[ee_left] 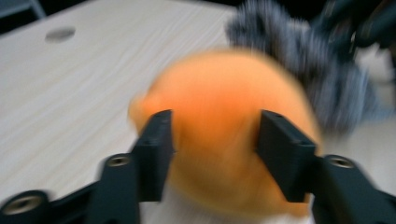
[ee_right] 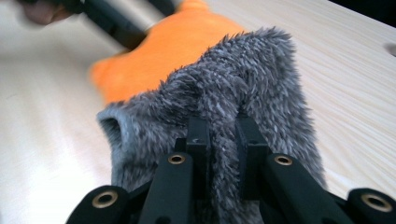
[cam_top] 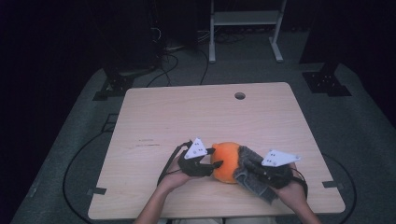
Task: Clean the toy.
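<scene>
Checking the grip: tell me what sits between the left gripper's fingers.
In the left gripper view, the orange plush ball sits between the left gripper's parted fingers; blur hides any contact.

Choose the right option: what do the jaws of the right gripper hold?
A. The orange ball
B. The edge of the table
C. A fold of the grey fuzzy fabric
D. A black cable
C: in the right gripper view, the jaws of the right gripper pinch a fold of the grey fuzzy fabric, while the orange ball lies beyond it on the table.
</scene>
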A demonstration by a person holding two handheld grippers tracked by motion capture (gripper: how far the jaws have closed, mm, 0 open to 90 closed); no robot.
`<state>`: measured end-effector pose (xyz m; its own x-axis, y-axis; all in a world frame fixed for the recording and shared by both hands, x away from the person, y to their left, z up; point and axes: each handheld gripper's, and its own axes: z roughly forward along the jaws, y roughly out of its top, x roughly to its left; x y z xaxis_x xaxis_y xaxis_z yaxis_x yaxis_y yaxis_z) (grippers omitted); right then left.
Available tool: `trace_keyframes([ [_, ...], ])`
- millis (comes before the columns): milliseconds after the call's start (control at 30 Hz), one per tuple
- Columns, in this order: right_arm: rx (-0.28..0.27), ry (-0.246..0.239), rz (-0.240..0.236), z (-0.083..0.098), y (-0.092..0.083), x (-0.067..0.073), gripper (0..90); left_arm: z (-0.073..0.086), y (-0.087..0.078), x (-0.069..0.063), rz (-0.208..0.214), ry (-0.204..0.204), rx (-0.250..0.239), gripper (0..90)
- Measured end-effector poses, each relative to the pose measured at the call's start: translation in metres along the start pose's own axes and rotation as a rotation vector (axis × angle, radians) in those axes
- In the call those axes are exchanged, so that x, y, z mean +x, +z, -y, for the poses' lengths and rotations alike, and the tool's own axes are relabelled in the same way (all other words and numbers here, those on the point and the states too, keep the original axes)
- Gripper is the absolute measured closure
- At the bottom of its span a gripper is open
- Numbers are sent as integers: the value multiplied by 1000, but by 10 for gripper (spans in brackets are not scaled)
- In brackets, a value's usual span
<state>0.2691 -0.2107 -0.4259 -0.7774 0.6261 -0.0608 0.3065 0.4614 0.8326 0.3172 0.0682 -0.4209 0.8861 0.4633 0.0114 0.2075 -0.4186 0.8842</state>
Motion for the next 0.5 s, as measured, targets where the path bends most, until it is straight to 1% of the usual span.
trace_keyframes([
  [33, -3, -10, -19, -2, 0, 3, 776, 0, 2, -2, -24, 12, 30, 426],
  [67, -1, -25, -18, -3, 1, 6, 776, 1, 5, -3, -37, 27, 47, 434],
  [100, 2, -35, -10, -4, 2, 7, 776, 4, 8, -4, -46, 30, 62, 444],
  [133, 3, -29, -2, -3, 3, 5, 777, 6, 9, -5, -50, 32, 68, 452],
  [167, 7, -13, -5, -2, 3, 2, 779, 7, 9, -5, -49, 28, 61, 458],
  [200, 8, 5, 6, 1, 2, -3, 780, 8, 9, -4, -47, 24, 59, 461],
  [233, 29, 17, 46, 4, 1, -8, 782, 9, 8, -4, -51, 28, 62, 462],
  [267, 59, 25, 104, 6, 0, -12, 786, 10, 9, -4, -54, 25, 63, 462],
  [300, 73, 47, 142, 9, -1, -16, 789, 11, 9, -4, -57, 22, 67, 462],
  [333, 60, 73, 133, 10, -2, -20, 789, 12, 8, -3, -61, 22, 70, 463],
  [367, 30, 84, 111, 9, -5, -21, 790, 13, 8, -4, -63, 22, 75, 464],
  [400, 7, 91, 100, 6, -7, -21, 790, 13, 7, -4, -62, 28, 78, 466],
  [433, -28, 101, 80, 2, -9, -20, 789, 13, 7, -4, -64, 38, 84, 468],
  [467, -53, 104, 43, -2, -9, -18, 788, 13, 7, -5, -66, 44, 87, 468],
  [500, -55, 98, 32, -3, -8, -17, 787, 13, 6, -5, -66, 47, 90, 468],
])
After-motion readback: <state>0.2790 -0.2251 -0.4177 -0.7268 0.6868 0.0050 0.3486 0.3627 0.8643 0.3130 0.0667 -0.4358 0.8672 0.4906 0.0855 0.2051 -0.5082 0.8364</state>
